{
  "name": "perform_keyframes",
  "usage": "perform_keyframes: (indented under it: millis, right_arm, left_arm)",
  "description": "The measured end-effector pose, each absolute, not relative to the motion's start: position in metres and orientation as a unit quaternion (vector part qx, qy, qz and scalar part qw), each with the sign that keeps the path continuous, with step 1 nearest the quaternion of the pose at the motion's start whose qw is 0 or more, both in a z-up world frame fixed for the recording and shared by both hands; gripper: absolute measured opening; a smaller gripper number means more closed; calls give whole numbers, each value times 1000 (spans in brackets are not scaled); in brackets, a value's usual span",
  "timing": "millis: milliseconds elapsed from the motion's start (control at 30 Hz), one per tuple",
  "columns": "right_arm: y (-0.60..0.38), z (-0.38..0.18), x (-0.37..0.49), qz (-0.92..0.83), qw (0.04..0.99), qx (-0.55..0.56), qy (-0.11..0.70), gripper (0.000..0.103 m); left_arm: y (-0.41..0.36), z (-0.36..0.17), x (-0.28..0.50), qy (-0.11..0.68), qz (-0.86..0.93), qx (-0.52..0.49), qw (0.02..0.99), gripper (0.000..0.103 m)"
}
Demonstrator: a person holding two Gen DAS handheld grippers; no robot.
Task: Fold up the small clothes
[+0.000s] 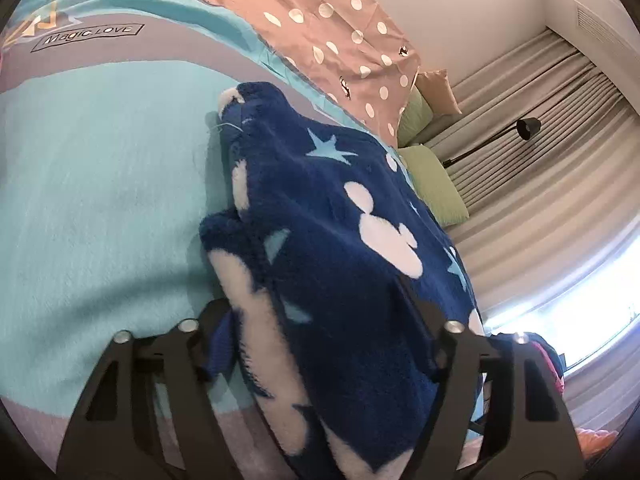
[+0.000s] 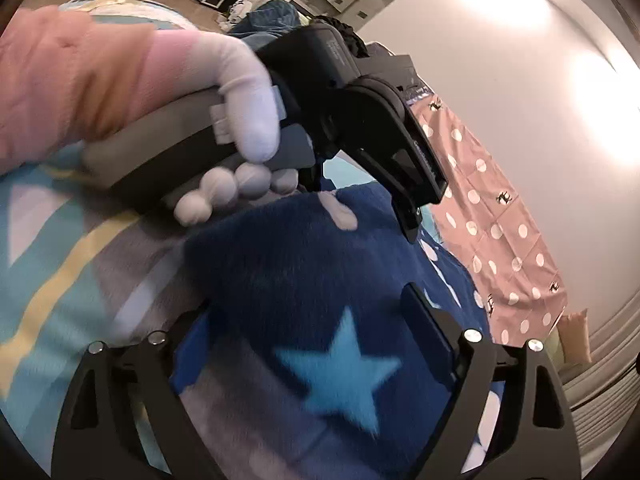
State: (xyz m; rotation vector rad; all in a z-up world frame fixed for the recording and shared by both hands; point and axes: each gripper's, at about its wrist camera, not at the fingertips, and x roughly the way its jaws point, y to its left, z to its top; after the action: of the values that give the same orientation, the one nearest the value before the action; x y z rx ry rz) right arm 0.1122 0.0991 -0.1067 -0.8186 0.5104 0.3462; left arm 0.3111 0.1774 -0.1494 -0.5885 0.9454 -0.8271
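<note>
The blue fleece garment point(image 1: 332, 248), navy with white mouse-head shapes and pale blue stars, lies on a turquoise and grey bedspread point(image 1: 100, 200), its long axis running from the near edge of the left wrist view up and away toward the far left, where a narrow end with a white patch points at the far side of the bed. In that view the left gripper point(image 1: 320, 320) has its fingers spread wide with the fleece bunched between them; the cloth fills the gap, but whether the pads press on it cannot be told. The right gripper point(image 2: 316, 320) also has its fingers wide apart, with the blue fabric and a large pale star lying between them, the picture blurred here. Beyond it, in the right wrist view, a white-gloved hand point(image 2: 236, 120) in a pink sleeve grips the handle of the other gripper device, whose black fingers reach down to the garment's far edge. On the bedspread a boxed label reads "Magic LOVE" point(image 1: 86, 35). A pink cloth with white dots point(image 1: 320, 28) and small black animal figures lies along the far right of the bed, with green pillows point(image 1: 434, 184), a black lamp point(image 1: 528, 129) and grey curtains point(image 1: 540, 92) past it
</note>
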Motion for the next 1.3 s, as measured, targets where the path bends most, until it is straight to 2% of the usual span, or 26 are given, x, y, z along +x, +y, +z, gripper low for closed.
perform_keyframes:
  millis: [33, 100, 133, 167, 267, 400, 600, 900, 1100, 1300]
  right_arm:
    - [99, -107, 117, 168, 873, -385, 246, 87]
    - [99, -108, 121, 179, 872, -376, 257, 71]
    - [100, -109, 121, 172, 873, -378, 256, 60]
    - [101, -109, 120, 169, 873, -380, 254, 50]
    - [93, -97, 119, 175, 885, -349, 255, 38]
    - [66, -66, 130, 193, 913, -229, 278, 35]
    - [13, -11, 130, 195, 944, -81, 254, 34]
    - [-83, 29, 100, 180, 959, 66, 209, 33]
    - [-173, 28, 85, 156, 952, 172, 200, 33]
    - [-253, 5, 70, 133, 930, 268, 212, 32]
  left_arm:
    - [181, -152, 313, 434, -382, -283, 766, 58]
    - [187, -157, 316, 434, -380, -306, 757, 42]
    - [191, -160, 318, 436, -378, -324, 749, 38]
    - [192, -161, 319, 437, -378, -332, 745, 34]
    - [191, -155, 316, 433, -372, -335, 749, 31]
    - [183, -128, 314, 418, -376, -335, 756, 30]
    - [145, -54, 310, 384, -400, -288, 780, 29]
    - [37, 35, 294, 373, -438, -183, 797, 29]
    - [-57, 51, 287, 392, -461, -123, 787, 30]
    - [-150, 35, 281, 419, -477, -73, 769, 33]
